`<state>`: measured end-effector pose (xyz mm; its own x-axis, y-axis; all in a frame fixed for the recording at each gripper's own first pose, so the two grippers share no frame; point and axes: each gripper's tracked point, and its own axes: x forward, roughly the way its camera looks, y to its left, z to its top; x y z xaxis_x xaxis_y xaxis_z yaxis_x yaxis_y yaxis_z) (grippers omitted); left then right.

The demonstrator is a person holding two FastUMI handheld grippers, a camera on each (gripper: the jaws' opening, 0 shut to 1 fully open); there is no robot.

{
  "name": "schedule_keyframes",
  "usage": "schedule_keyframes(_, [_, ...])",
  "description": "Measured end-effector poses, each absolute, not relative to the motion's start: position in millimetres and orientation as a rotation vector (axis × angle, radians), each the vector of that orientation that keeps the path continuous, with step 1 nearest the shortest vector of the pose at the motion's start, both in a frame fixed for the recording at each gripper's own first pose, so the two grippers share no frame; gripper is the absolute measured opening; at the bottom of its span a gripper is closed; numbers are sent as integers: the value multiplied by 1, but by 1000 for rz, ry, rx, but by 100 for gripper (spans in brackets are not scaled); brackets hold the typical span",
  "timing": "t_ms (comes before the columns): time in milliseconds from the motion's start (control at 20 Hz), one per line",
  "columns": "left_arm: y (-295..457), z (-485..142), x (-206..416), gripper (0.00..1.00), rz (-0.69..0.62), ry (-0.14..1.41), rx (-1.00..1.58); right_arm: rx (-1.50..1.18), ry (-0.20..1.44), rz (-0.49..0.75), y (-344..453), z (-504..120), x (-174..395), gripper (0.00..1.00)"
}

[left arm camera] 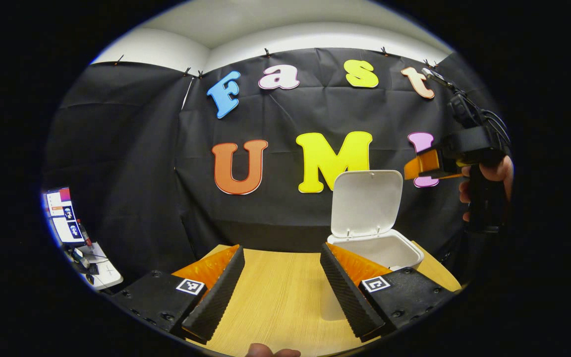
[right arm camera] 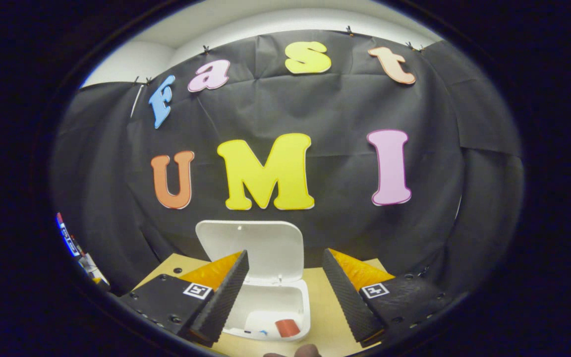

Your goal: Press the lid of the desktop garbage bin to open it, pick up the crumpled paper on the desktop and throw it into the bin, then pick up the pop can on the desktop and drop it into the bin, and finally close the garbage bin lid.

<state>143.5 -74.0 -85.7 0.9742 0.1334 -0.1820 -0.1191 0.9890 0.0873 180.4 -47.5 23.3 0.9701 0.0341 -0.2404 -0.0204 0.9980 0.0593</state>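
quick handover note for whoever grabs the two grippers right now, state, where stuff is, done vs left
Left gripper: open, holding nothing, over bare wooden desktop.
Right gripper: open, holding nothing, hovering above the garbage bin; in the left gripper view it is raised to the right of the lid, held by a hand.
Bin: on the desktop, lid standing upright, open.
Inside: a red object, likely the pop can; something small and pale beside it, too unclear to call the crumpled paper.
Done: lid opened; the can appears dropped in.
Left: confirm the paper is inside, then close the lid.
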Motion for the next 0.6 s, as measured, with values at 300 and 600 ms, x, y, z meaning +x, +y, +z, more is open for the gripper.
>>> schedule_keyframes(300, [-56,-83,140,99,181,179,70,27,205,52,-16,35,228,94])
schedule_keyframes(600, [-42,-92,137,99,234,210,42,23,251,66,0,15,259,94])
